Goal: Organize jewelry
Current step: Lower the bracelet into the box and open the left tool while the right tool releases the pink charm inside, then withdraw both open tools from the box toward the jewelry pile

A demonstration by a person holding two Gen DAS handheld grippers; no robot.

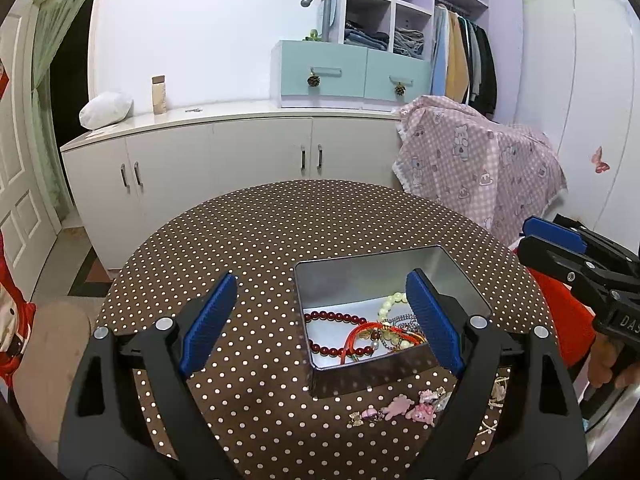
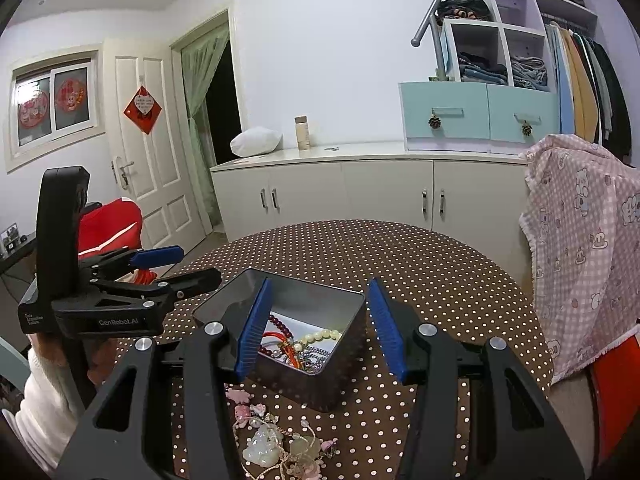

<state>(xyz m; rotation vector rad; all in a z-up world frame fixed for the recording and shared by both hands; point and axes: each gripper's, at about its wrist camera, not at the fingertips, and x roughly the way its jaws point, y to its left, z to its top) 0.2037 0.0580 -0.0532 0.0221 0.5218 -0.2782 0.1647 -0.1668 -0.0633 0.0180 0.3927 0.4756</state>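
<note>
An open metal tin (image 1: 368, 258) stands on the brown polka-dot table (image 1: 260, 220). Inside lie a dark red bead bracelet (image 1: 332, 316), a pearl bracelet (image 1: 390, 302), a red cord and chains. My left gripper (image 1: 322, 320) hangs open above the tin's near left corner, with nothing between its blue pads. My right gripper (image 2: 320, 328) stands open over the tin (image 2: 316, 282), also with nothing in it. Loose pink hair clips (image 1: 400, 408) and a white pendant on a cord (image 2: 262, 446) lie on the cloth in front of the tin. Each gripper shows in the other's view: right gripper (image 1: 524, 236), left gripper (image 2: 198, 266).
A chair draped in pink checked cloth (image 1: 480, 160) stands at the table's far right. White cabinets (image 1: 240, 148) run along the wall behind. A red garment (image 2: 108, 224) is at the left, and a person's hand (image 1: 612, 364) holds the right gripper's handle.
</note>
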